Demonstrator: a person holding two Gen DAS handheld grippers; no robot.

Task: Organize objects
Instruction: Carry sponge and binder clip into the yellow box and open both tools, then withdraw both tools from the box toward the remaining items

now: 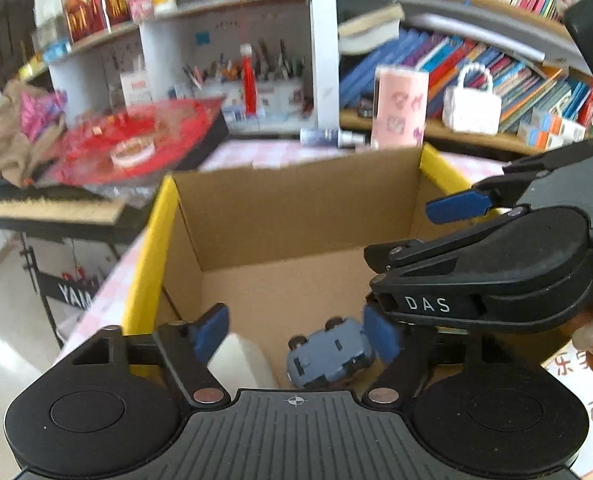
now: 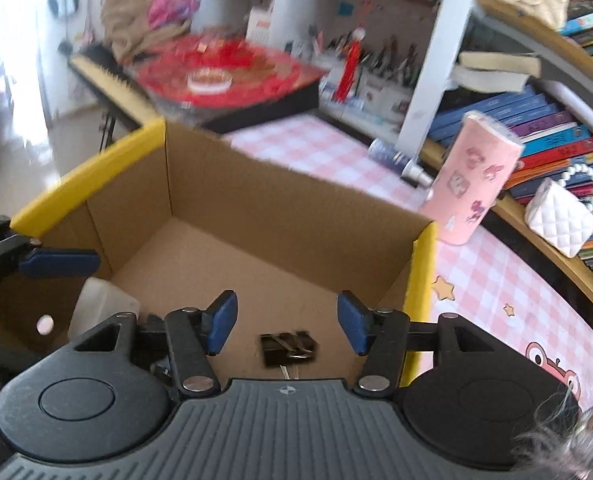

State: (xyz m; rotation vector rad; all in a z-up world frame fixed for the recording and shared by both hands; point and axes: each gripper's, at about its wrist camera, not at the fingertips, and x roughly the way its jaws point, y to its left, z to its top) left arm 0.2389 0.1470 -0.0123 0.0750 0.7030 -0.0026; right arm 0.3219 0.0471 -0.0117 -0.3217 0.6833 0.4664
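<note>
A cardboard box (image 1: 288,216) with yellow-taped edges stands open on the pink checked tablecloth; it also shows in the right wrist view (image 2: 256,208). In the left wrist view a blue-grey toy car (image 1: 330,354) lies upside down on the box floor beside a white object (image 1: 242,362). My left gripper (image 1: 296,338) is open above the box, with the car just inside its right finger. My right gripper (image 2: 286,328) is open and empty over a black binder clip (image 2: 288,348) on the box floor. The white object (image 2: 104,306) sits in the near left corner.
A pink printed canister (image 2: 474,184) and a small spray bottle (image 2: 396,160) stand behind the box. A white quilted bag (image 2: 560,216) leans on a shelf of books. A red tray (image 2: 224,68) rests on a keyboard at the left.
</note>
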